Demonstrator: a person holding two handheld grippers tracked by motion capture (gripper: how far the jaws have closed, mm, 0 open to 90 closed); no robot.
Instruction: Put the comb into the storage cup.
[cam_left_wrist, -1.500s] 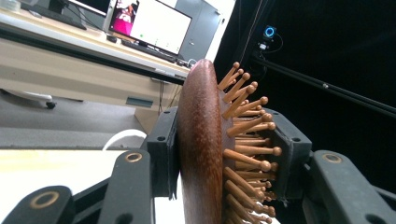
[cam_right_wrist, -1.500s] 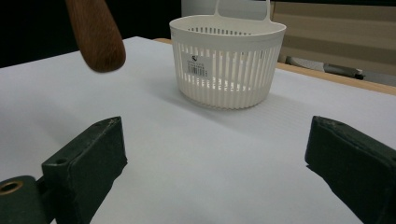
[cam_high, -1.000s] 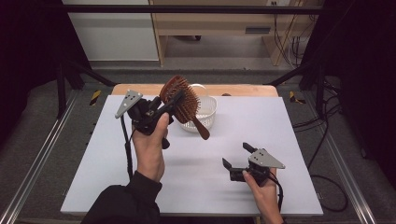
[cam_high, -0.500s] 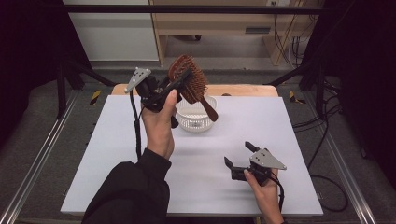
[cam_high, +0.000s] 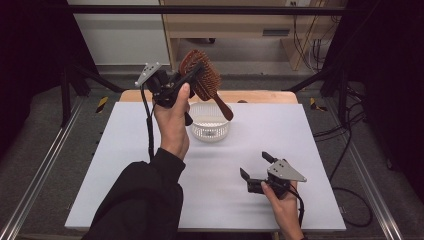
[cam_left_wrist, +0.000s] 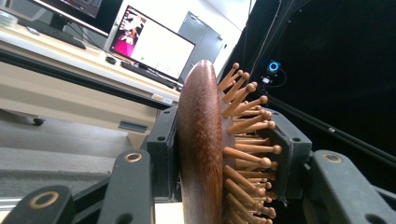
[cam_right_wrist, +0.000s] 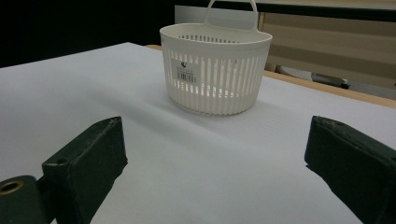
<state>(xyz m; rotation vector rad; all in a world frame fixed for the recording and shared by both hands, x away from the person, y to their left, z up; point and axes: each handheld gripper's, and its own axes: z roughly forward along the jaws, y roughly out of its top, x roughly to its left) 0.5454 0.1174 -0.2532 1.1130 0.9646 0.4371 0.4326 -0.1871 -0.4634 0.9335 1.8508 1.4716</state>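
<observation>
**High view: hairbrush gripped in the air above the basket**

High view, starting nearest the person: the right gripper (cam_high: 254, 170) is resting low on the white table (cam_high: 125, 150), near its front right part, with its jaws standing apart and nothing between them. In the right gripper view the two black jaws are sitting wide at either side of the frame, with bare table between them and the white slotted basket (cam_right_wrist: 215, 70) standing upright well beyond them, a small label on its wall.

Farther in, the left hand (cam_high: 172, 125) is raising the left gripper (cam_high: 192, 80) well above the table, toward the far edge. Its jaws are clamping the head of a brown wooden hairbrush (cam_high: 202, 75). The brush is tilting, its handle pointing down and to the right, ending above the far rim of the basket (cam_high: 210, 131) without touching it. The basket is sitting on the table just right of the left forearm, near the far middle.

In the left gripper view the hairbrush (cam_left_wrist: 201, 154) is standing edge-on between the jaws: one pad is pressing on the smooth wooden back, the other is bearing on the side with the wooden pins, which are sticking out around it. The rounded tip of the head is rising past the jaw ends.

Beyond the table, a wooden bench (cam_high: 225, 25) is standing against the far side.
</observation>
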